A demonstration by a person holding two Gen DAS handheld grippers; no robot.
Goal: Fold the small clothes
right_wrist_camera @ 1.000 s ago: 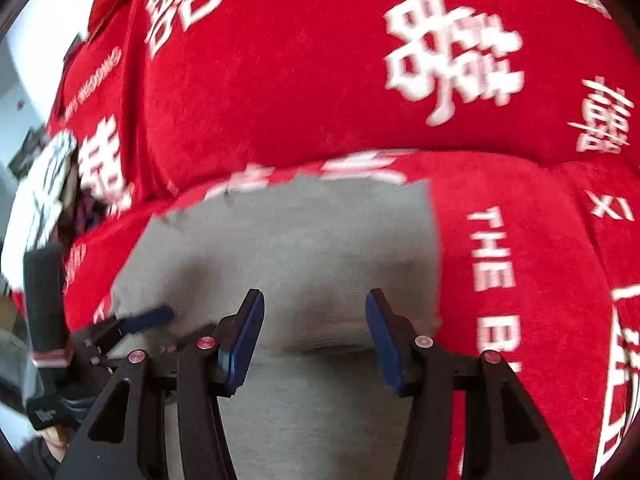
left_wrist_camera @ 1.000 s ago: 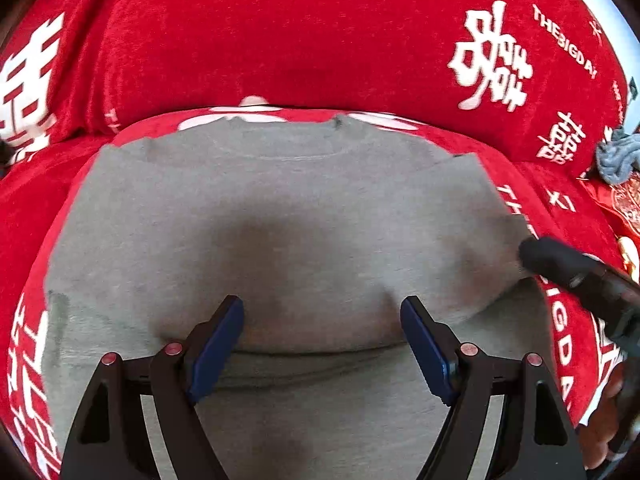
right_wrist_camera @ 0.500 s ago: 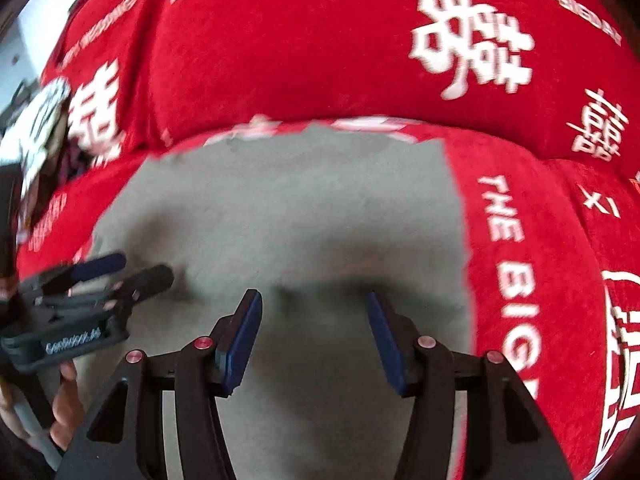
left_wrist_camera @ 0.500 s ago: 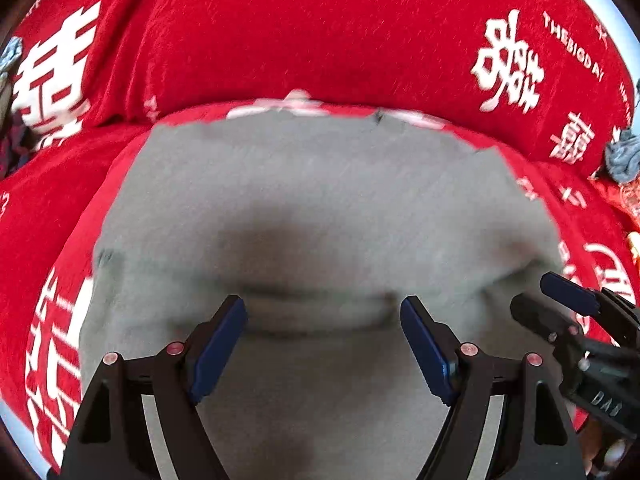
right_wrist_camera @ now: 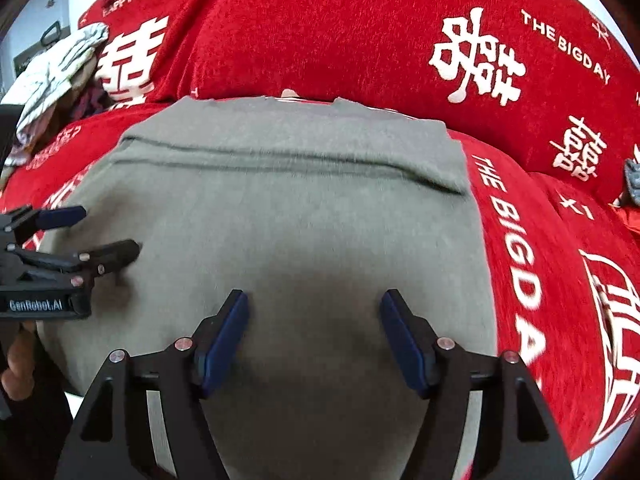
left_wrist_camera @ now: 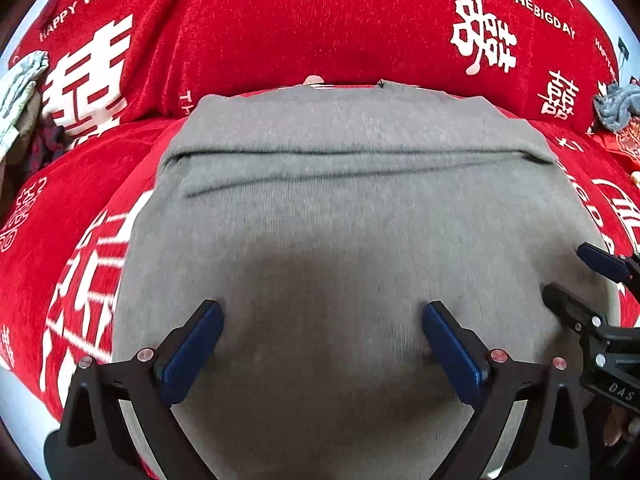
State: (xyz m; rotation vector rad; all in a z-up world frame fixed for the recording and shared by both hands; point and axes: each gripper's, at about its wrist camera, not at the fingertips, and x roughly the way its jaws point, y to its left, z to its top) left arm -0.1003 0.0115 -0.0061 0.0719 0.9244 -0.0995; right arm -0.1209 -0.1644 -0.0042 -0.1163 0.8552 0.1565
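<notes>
Left tool (left_wrist_camera: 322, 344) wide open, right tool (right_wrist_camera: 314, 336) open; both just opened, pads off cloth. Grey garment (left_wrist_camera: 360, 220) flat on red sofa cover (left_wrist_camera: 280, 20), directly ahead of and beneath both. Fold edge runs crosswise, at far end; tools side by side at near hem.

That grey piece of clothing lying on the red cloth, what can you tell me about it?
The grey garment looks like soft, plain knit fabric with no print. It lies flat on the red cover with white lettering, folded over itself: a layered edge runs straight across its far part, with a neckline dip at the far edge. Neither the left gripper nor the right gripper grips it; both have just been opening, with nothing pinched between their pads.
</notes>
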